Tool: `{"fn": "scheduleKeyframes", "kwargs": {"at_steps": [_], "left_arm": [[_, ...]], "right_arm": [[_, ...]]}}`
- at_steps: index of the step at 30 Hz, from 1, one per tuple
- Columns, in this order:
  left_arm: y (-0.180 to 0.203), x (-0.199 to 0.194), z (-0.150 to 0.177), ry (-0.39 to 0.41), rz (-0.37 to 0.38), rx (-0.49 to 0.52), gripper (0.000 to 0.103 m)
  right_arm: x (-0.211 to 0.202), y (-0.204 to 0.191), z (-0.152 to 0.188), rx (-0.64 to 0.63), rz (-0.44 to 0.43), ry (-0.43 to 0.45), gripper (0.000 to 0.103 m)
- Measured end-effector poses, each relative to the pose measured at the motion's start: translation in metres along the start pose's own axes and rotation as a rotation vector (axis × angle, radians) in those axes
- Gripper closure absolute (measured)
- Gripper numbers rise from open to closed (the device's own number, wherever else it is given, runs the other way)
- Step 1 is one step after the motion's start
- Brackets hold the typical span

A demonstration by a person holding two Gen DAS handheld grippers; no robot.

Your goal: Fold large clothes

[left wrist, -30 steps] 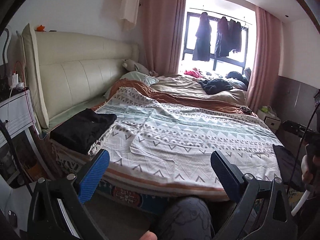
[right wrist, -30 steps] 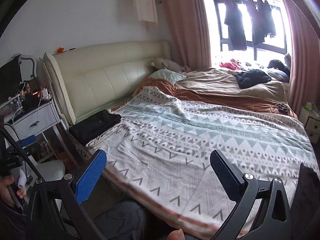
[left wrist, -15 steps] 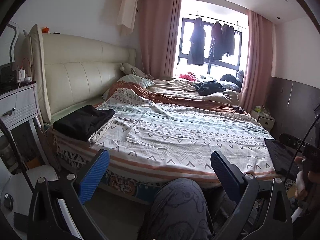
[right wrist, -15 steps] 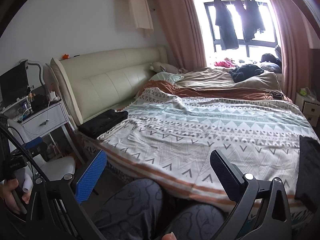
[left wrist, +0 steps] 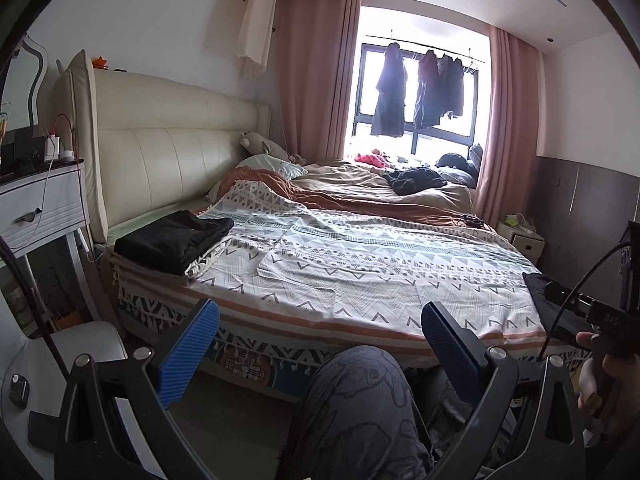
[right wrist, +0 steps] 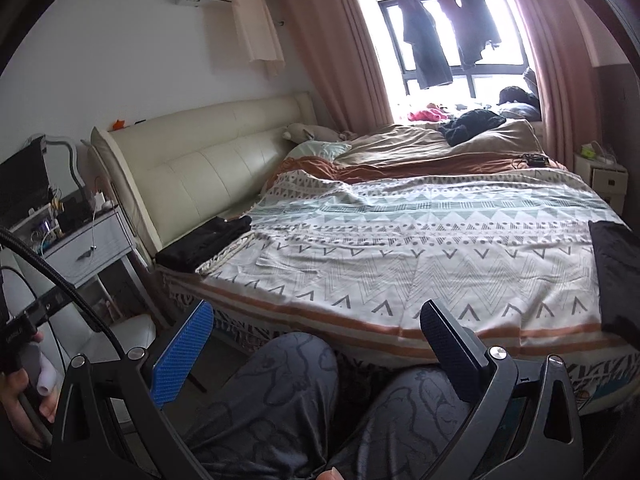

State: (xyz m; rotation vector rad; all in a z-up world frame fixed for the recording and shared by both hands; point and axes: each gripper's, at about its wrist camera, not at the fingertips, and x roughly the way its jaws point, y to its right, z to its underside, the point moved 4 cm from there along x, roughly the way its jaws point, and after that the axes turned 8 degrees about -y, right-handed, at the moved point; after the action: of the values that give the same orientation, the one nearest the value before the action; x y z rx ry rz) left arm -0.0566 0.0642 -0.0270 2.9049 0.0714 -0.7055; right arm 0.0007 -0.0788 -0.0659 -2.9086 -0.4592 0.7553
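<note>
A folded black garment [left wrist: 172, 240] [right wrist: 204, 244] lies on the bed's near left corner by the headboard. Another dark garment [left wrist: 548, 300] [right wrist: 616, 272] lies on the bed's right edge, partly cut off. A patterned bedspread [left wrist: 360, 272] [right wrist: 400, 252] covers the bed between them. My left gripper [left wrist: 320, 344] is open and empty, held low in front of the bed above a person's knee. My right gripper [right wrist: 316, 344] is also open and empty, over the person's grey trousered legs. Both grippers are well short of either garment.
A white bedside table [left wrist: 36, 208] [right wrist: 88, 244] with cables stands left of the cream headboard [left wrist: 168, 168]. A white chair [left wrist: 80, 344] is at lower left. Rumpled brown bedding and dark clothes [left wrist: 412, 182] lie further back by the window. A small cabinet [left wrist: 524, 240] is at the right.
Both grippers have drawn back and down from the bed, so the bed looks farther away and the person's knees now fill the foreground. The jaws stayed open.
</note>
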Motion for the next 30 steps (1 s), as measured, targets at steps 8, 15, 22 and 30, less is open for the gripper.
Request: {"fn": "scheduleKeyframes", "kwargs": {"at_steps": [8,15,22,30], "left_arm": [[-0.001,0.002,0.001,-0.002,0.011,-0.009,0.0],[0.001,0.005,0.0,-0.002,0.011,-0.006,0.0],[0.002,0.011,-0.002,-0.01,0.001,-0.002,0.0],[0.003,0.016,-0.004,-0.014,-0.006,-0.003,0.0]], "right_arm": [[-0.001,-0.009,0.005,-0.007,0.001,-0.001,0.0],[0.007,-0.011,0.008,-0.011,-0.01,-0.004,0.0],[0.011,-0.011,0.005,-0.014,-0.009,-0.006,0.0],[0.013,-0.007,0.004,-0.007,-0.007,-0.007,0.0]]}}
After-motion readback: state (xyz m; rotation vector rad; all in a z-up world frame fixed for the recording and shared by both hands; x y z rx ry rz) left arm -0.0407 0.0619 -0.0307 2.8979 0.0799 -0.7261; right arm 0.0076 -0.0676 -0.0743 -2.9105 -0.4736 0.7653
